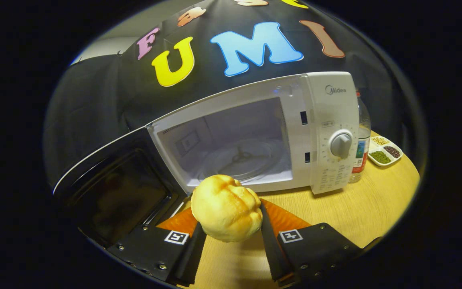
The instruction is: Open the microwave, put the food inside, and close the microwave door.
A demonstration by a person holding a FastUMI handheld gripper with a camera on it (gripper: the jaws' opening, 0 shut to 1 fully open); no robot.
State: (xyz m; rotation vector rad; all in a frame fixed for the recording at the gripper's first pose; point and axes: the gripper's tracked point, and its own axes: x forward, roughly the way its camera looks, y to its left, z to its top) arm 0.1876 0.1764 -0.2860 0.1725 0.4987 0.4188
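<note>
In the gripper view, the microwave [255, 132] is sitting in the middle of the frame with its door [114, 188] hanging wide open at the lower left, so that step is done. The gripper [231, 233] is squeezing the bun [226, 208] between both fingers, low in the middle, just in front of the opening. Putting it inside and closing the door are still waiting.

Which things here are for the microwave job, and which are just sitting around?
For the job: bun held by the gripper; microwave with its open door.

Just sitting around: bottle, tray of beans, table.
</note>
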